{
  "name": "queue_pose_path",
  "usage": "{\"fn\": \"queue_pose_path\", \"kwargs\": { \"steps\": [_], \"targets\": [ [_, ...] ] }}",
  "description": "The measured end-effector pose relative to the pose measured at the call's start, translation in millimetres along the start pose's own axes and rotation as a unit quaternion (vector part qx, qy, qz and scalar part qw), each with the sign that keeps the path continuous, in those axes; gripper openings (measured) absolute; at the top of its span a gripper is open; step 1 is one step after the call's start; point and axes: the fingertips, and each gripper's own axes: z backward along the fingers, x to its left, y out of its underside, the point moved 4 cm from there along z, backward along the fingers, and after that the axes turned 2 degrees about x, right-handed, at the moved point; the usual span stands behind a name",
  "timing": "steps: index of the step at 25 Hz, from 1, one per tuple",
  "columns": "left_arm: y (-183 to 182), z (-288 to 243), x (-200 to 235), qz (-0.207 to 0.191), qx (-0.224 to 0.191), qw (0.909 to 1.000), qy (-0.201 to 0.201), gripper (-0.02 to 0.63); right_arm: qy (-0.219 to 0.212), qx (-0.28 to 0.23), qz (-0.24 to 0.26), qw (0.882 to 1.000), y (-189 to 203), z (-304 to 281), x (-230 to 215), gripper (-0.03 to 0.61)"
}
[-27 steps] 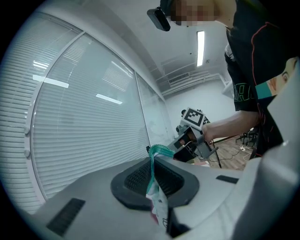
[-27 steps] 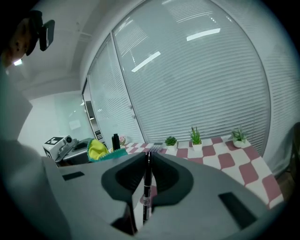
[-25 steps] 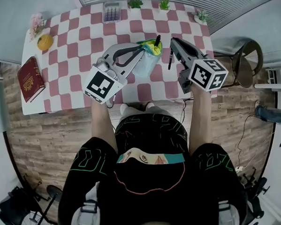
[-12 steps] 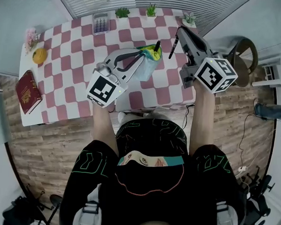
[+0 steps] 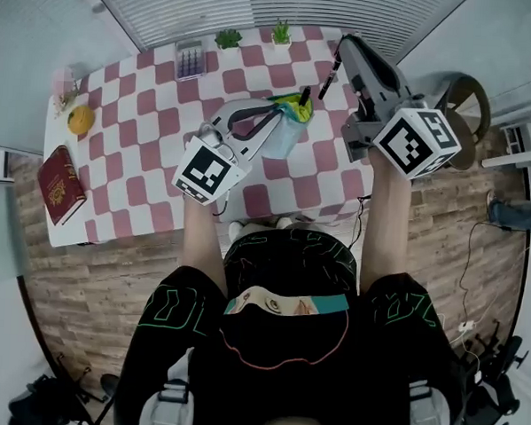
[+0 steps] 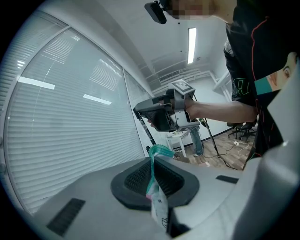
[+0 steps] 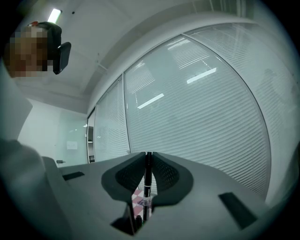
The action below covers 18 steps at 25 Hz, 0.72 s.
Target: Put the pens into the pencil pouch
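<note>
Right gripper view shows us the black pen [image 7: 147, 187] pinched crosswise between the right gripper's [image 7: 147, 161] closed jaws, its end hanging below them, ready, we judge, to drop in. The left gripper [image 6: 152, 171] clamps the pencil pouch's [image 6: 157, 201] edge, keeping its mouth up; another pen [image 5: 304, 95] sticks out of it

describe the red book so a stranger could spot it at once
Start at the pink-and-white checked table. Go to its left end, at the corner nearest the person, past the orange fruit. The book lies flat there: dark red, the only book on the table.
</note>
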Motion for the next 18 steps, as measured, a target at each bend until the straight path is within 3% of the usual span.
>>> {"fn": "queue_pose_path", "kwargs": {
  "steps": [9,18],
  "targets": [
    [1.4,-8.0,2.9,-0.004,0.008,0.9999,-0.005,0.015,-0.030,-0.019,-0.012,0.999,-9.2,-11.6,17.3,0.049],
    [-2.5,-6.4,8.6,-0.006,0.004,0.9997,-0.023,0.015,-0.047,0.013,-0.013,0.999,28.1,-22.9,21.6,0.049]
  ]
}}
